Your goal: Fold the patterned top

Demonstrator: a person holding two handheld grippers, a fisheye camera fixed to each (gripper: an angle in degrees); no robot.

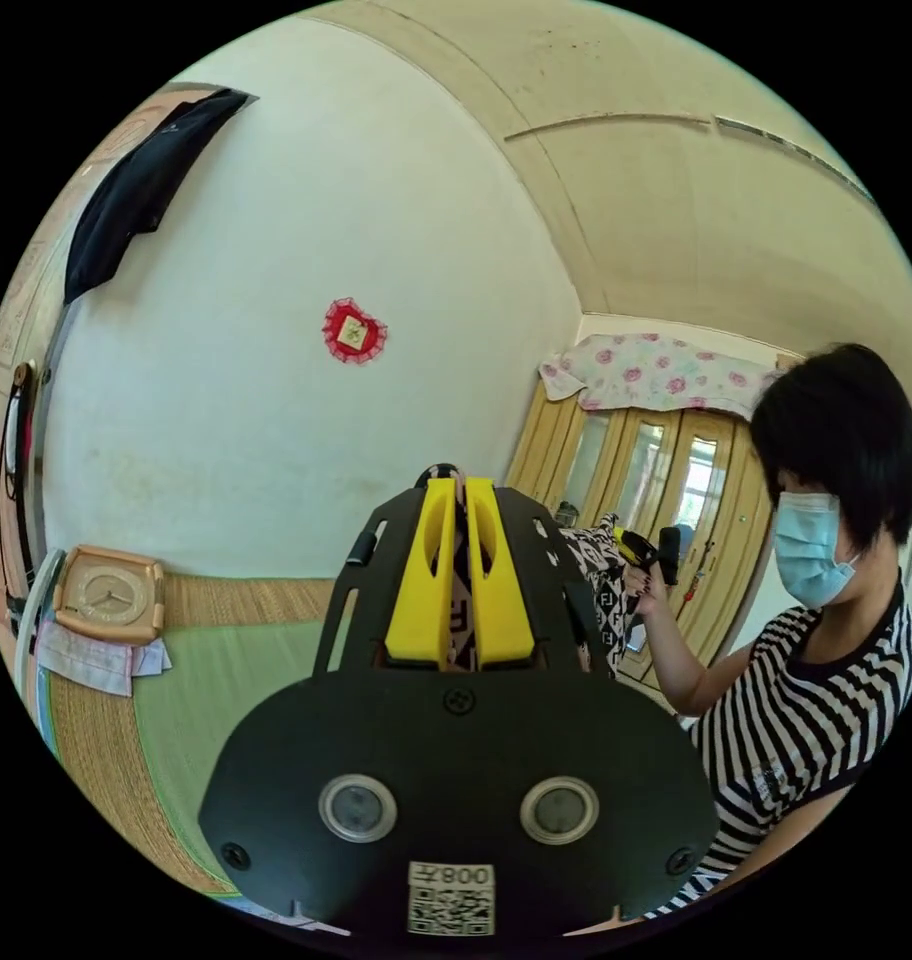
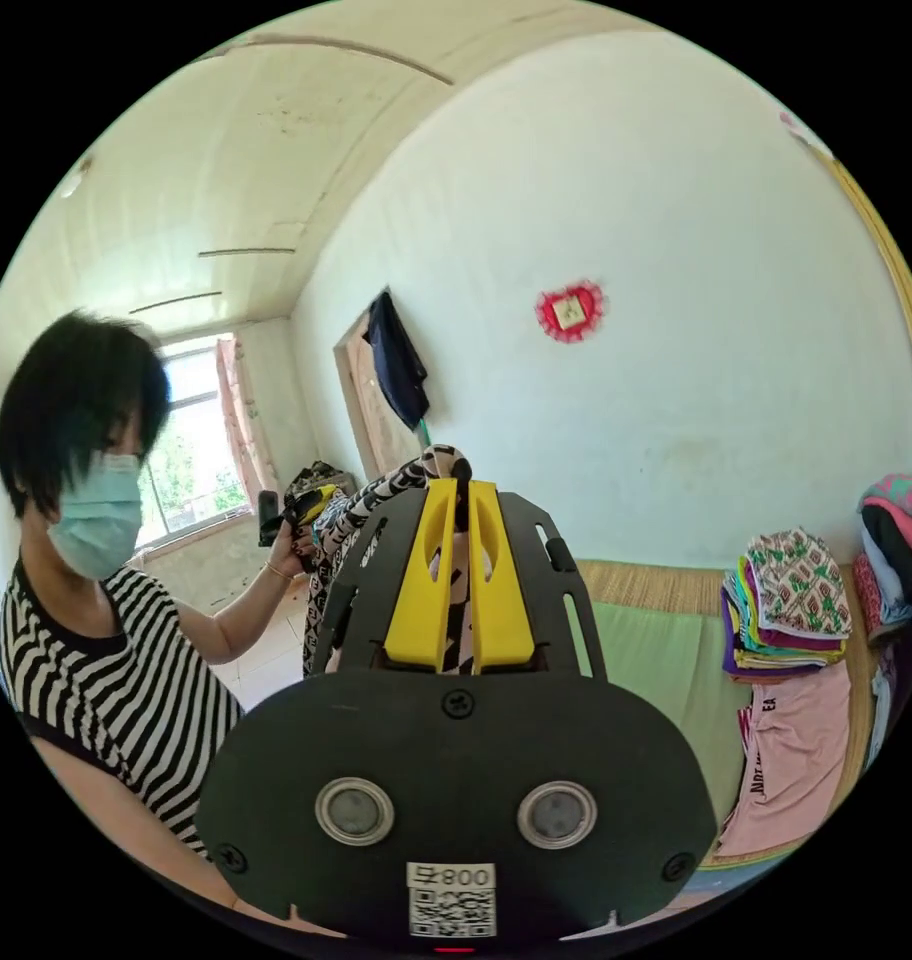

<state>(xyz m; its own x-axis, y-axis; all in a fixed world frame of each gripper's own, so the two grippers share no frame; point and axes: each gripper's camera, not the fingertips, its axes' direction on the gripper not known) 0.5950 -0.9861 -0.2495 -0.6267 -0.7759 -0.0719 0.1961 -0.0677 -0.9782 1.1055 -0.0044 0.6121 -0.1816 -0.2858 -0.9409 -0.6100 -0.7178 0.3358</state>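
Observation:
The patterned top is black and white and hangs in the air, stretched between both grippers. My left gripper has its yellow jaws shut on one edge of the cloth. My right gripper is shut on the other edge, where the top runs off to the left. A person in a striped shirt holds both tools. In the left gripper view the right gripper sits in a raised hand; in the right gripper view the left gripper shows likewise.
A green mat on a woven bed lies below. A stack of folded clothes and a pink garment sit on its right. A clock rests by the wall. A dark garment hangs near a door.

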